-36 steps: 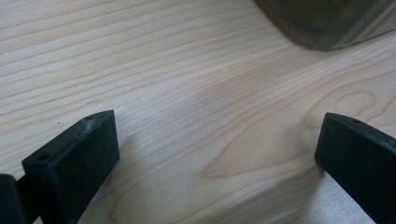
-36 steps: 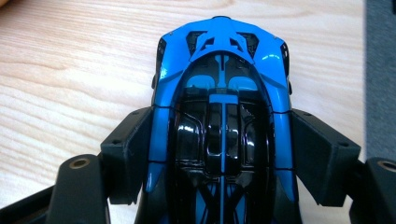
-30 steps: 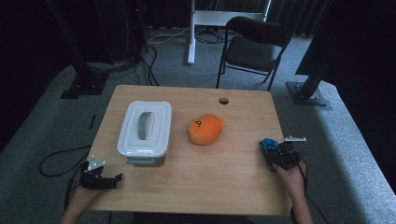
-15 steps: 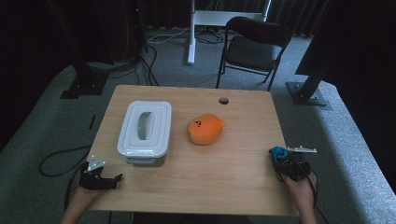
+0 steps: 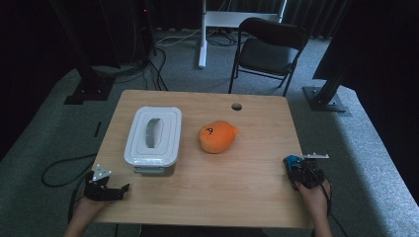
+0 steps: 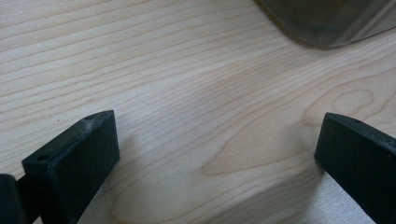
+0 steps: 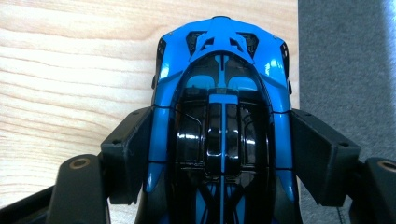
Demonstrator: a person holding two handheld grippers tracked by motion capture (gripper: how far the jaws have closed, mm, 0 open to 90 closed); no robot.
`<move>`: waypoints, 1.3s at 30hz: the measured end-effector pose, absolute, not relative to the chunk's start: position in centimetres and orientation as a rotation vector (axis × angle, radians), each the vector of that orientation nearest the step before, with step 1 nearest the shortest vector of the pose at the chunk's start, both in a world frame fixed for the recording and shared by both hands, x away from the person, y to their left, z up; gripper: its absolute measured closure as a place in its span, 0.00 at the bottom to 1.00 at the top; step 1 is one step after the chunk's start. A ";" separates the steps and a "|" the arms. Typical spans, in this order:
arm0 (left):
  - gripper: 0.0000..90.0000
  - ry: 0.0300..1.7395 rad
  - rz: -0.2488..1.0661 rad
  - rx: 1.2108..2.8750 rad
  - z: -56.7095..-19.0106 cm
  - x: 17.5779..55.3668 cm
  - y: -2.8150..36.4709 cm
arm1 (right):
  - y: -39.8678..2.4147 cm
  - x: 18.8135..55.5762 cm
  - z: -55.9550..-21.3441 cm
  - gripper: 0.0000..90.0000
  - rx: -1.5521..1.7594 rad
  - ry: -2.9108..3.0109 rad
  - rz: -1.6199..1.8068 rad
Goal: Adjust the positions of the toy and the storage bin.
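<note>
Right gripper [image 5: 296,167], near the table's right edge at about 4 o'clock from the tabletop's middle, has both black jaws pressed against the flanks of a glossy blue and black toy car [image 7: 223,121]. In the right gripper view the car's nose points to 12 o'clock and hangs over the seam between the light wooden table [image 5: 237,182] and the grey carpet [image 7: 345,56].

Left gripper [image 5: 116,190] rests at the table's 8 o'clock corner with its jaws spread wide and only bare wood grain between them. A white lidded plastic box [image 5: 153,139] stands at 1 o'clock from it, and a soft orange plush toy [image 5: 217,137] lies near the table's centre, well apart from both grippers.
</note>
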State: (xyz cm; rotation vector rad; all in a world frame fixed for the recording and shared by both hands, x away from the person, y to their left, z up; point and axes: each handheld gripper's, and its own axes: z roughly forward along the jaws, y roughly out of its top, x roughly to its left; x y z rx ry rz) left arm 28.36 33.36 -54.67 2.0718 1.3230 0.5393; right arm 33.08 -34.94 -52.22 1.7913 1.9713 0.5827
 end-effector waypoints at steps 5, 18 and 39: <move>0.00 1.323 0.539 2.072 -54.7 28.4 33.4 | -35.4 32.8 -52.5 0.30 1.796 1.967 0.632; 0.00 1.323 0.540 2.072 -54.7 28.4 33.4 | -36.0 32.4 -52.7 0.29 1.814 1.973 0.705; 0.00 1.323 0.539 2.072 -54.7 28.4 33.4 | -35.6 32.3 -49.4 0.18 1.748 1.954 0.841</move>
